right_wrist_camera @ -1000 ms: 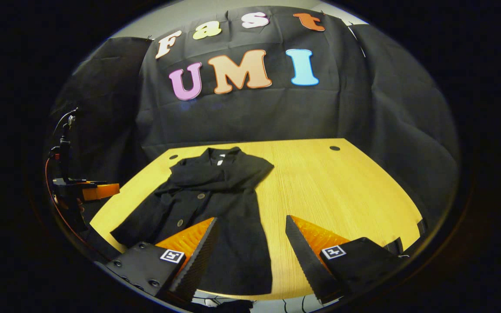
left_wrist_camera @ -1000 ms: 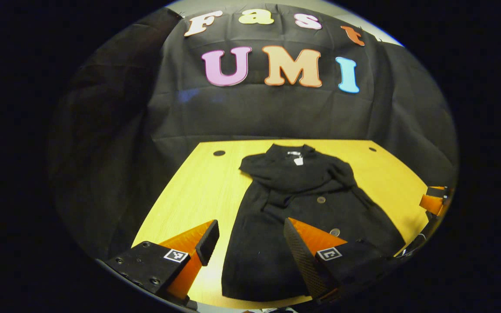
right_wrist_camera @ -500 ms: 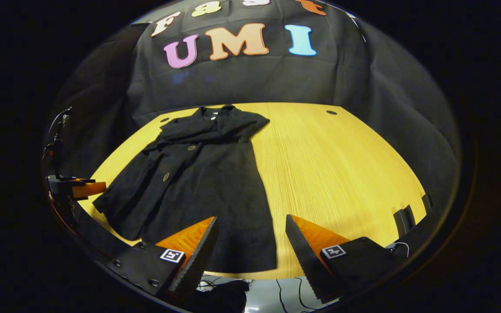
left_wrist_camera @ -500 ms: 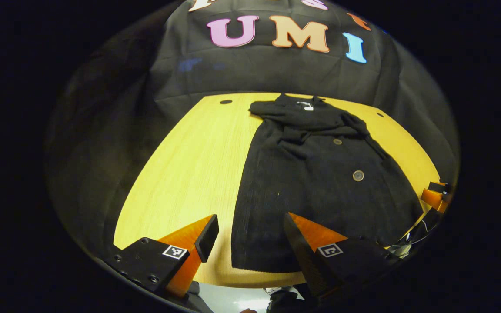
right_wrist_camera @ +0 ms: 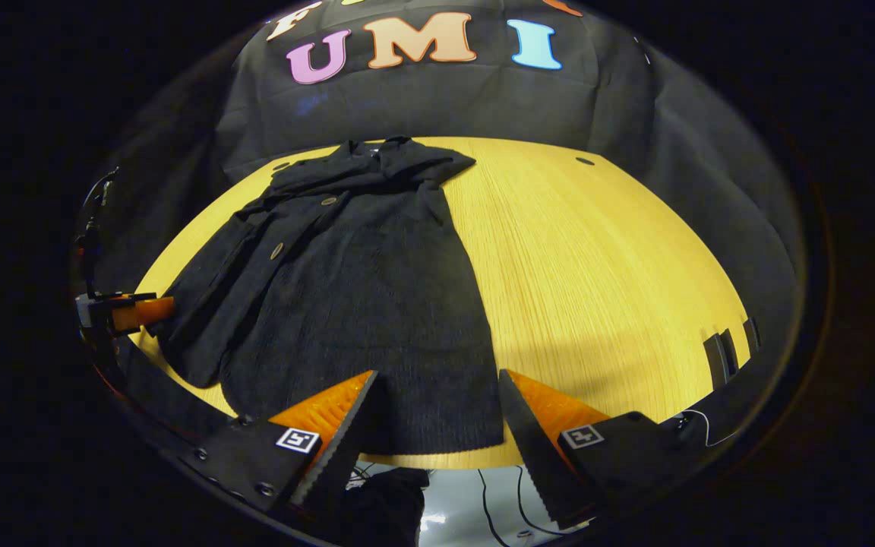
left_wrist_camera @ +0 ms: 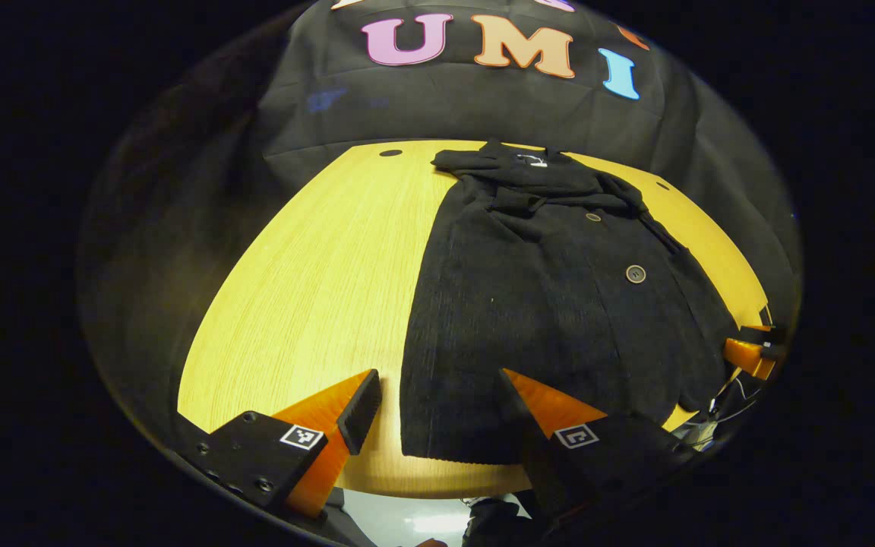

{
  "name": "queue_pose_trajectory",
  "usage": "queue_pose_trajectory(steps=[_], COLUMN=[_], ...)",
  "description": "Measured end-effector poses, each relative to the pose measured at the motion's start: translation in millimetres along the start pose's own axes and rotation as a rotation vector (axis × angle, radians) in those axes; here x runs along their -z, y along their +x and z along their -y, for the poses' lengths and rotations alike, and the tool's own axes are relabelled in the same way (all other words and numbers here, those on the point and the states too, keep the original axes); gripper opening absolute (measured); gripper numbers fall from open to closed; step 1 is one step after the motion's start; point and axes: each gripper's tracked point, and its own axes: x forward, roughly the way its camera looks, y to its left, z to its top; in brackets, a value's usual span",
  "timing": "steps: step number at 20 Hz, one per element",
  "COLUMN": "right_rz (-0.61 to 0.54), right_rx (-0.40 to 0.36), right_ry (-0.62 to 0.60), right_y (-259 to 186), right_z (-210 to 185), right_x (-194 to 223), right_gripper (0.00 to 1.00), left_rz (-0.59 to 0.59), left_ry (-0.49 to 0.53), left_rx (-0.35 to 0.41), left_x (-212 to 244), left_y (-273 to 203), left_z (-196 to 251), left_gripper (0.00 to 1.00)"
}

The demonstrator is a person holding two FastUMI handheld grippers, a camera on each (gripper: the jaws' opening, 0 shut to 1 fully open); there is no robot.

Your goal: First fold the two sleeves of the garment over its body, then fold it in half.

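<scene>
Black garment [left_wrist_camera: 544, 304] lay flat on the yellow tabletop [left_wrist_camera: 316, 289], collar toward the far edge, hem at the near edge, both sleeves already folded across the chest. Left gripper [left_wrist_camera: 437, 403] hovered wide open over the hem's left corner. Right gripper [right_wrist_camera: 437, 410] hovered wide open over the hem's right corner, nothing held.
</scene>
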Motion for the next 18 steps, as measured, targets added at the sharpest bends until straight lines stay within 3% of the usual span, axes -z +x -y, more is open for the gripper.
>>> queue_pose_trajectory(steps=[2, 4, 6, 7, 8, 9, 10, 11, 12, 13, 14, 16, 18], right_rz=[0.014, 0.033, 0.036, 0.034, 0.034, 0.033, 0.035, 0.035, 0.032, 0.025, 0.021, 0.012, 0.017], right_rx=[-0.002, -0.012, -0.017, -0.021, -0.026, -0.032, -0.040, -0.041, -0.050, -0.055, -0.060, -0.069, -0.063], right_ry=[0.002, -0.007, -0.008, -0.006, -0.003, 0.003, 0.016, 0.032, 0.044, 0.056, 0.056, 0.044, 0.012], right_y=[0, 0, 1, 2, 1, 2, 2, 3, 3, 4, 2, 2, 1], right_z=[-1, -6, -10, -12, -14, -16, -18, -18, -19, -19, -19, -19, -19], right_x=[-1, 0, 0, 0, 1, 0, 0, 0, 0, 0, 0, -2, -4], right_gripper=[0.99, 0.93, 0.80, 0.76, 0.65, 0.59, 0.45, 0.31, 0.16, 0.16, 0.08, 0.08, 0.01], left_rz=[0.029, 0.064, 0.075, 0.077, 0.077, 0.081, 0.081, 0.087, 0.088, 0.096, 0.093, 0.088, 0.075], left_ry=[0.003, 0.011, 0.027, 0.030, 0.030, 0.030, 0.026, 0.018, -0.010, -0.039, -0.065, -0.085, -0.099], left_rx=[0.003, 0.015, 0.030, 0.043, 0.057, 0.066, 0.072, 0.088, 0.092, 0.094, 0.093, 0.081, 0.070], left_x=[0, 0, 1, 0, 1, 1, 1, -1, 1, -2, 0, 0, -1], left_y=[0, 0, 4, 4, 6, 4, 6, 5, 5, 5, 8, 9, 8], left_z=[0, 5, 10, 15, 17, 19, 18, 20, 20, 19, 19, 21, 22], left_gripper=[0.94, 0.91, 0.68, 0.64, 0.51, 0.43, 0.28, 0.25, 0.12, 0.03, 0.00, 0.00, 0.00])
